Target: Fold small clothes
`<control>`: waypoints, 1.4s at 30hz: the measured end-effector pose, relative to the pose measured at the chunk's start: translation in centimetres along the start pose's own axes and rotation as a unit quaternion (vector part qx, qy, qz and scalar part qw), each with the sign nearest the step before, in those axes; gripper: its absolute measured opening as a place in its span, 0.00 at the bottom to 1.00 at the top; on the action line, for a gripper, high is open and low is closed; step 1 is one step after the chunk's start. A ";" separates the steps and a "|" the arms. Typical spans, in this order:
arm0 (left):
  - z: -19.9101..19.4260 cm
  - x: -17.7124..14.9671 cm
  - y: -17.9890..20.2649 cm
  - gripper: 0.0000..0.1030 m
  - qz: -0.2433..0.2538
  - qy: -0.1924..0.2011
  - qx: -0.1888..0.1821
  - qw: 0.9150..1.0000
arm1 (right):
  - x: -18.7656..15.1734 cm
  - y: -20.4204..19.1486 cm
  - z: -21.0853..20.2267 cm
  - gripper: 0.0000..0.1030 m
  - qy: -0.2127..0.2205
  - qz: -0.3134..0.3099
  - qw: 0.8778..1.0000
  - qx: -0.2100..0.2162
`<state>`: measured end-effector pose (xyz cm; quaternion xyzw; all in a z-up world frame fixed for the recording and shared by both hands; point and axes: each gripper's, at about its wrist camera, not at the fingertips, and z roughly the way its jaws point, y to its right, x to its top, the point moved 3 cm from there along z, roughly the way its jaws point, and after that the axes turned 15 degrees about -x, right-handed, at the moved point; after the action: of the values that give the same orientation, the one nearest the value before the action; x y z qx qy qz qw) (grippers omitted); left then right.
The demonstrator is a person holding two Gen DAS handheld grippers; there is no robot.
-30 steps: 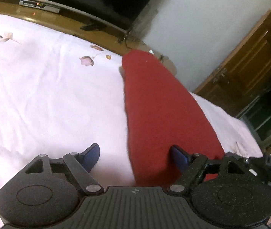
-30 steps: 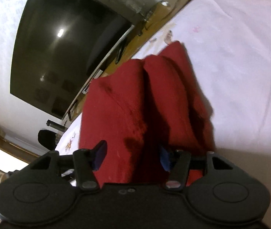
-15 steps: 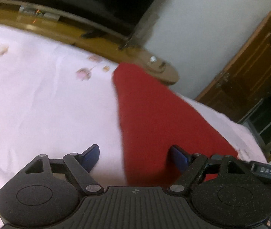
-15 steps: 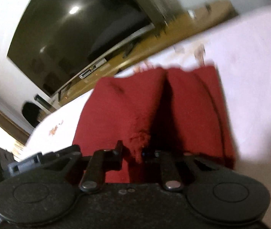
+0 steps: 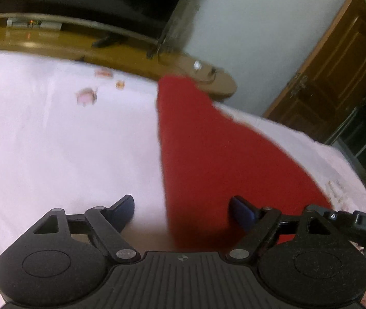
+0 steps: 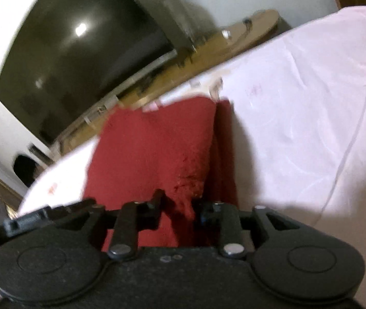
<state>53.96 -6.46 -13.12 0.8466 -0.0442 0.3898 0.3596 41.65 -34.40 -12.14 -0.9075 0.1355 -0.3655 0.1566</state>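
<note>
Since a second ago the red garment (image 6: 154, 149) has been gathered — its two side-by-side lobes now sit as one broad panel with a thin strip along its right edge, and its near end is bunched between the right gripper (image 6: 179, 207). That gripper's jaws closed hard and have just been opening a little again; the cloth is between them, but the blur hides whether the pads still press on it. The fabric is a plain deep red with a fuzzy nap, darker and crumpled at the bunch. It lies on the pale pink bedsheet (image 6: 311, 118), running from the grippers toward the wooden TV stand (image 5: 61, 41) beyond the bed's far edge. In the left view the garment tapers to a point near that stand. Left gripper (image 5: 183, 204) — jaws spread wide, the garment's left edge between them, neither blue pad touching it. Small flower prints (image 5: 87, 95) dot the sheet left of the garment.
</note>
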 end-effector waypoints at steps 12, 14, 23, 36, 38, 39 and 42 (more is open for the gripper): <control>3.7 4.0 -2.6 0.80 -0.019 -0.010 -0.054 0.998 | 5.3 2.5 4.9 0.49 -0.007 0.104 0.992 0.077; 4.6 3.7 -3.4 0.80 -0.034 -0.012 -0.059 0.998 | 5.8 2.3 5.7 0.26 -0.003 0.103 0.993 0.060; 6.5 4.0 -2.9 0.80 -0.005 -0.011 -0.018 1.000 | 3.1 -2.6 2.8 0.09 0.145 -0.097 0.976 -0.133; 4.0 6.1 2.2 0.82 0.090 0.029 -0.031 0.995 | 4.3 -5.1 -0.5 0.24 0.189 -0.135 0.968 -0.095; 5.5 5.6 3.4 0.82 0.115 0.010 -0.025 0.993 | 3.8 -7.6 -0.1 0.24 0.181 -0.195 0.960 -0.086; 6.5 5.2 3.6 0.82 0.118 -0.005 -0.020 0.993 | 3.4 -8.8 0.5 0.24 0.171 -0.226 0.954 -0.095; 9.3 3.8 2.8 0.83 0.147 -0.051 0.023 0.988 | 2.6 -9.8 4.1 0.24 0.098 -0.288 0.939 -0.163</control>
<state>61.42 -13.72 -12.88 0.8576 -0.1774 0.3961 0.2759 47.65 -25.57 -9.57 -0.8804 -0.0588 -0.4552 -0.1197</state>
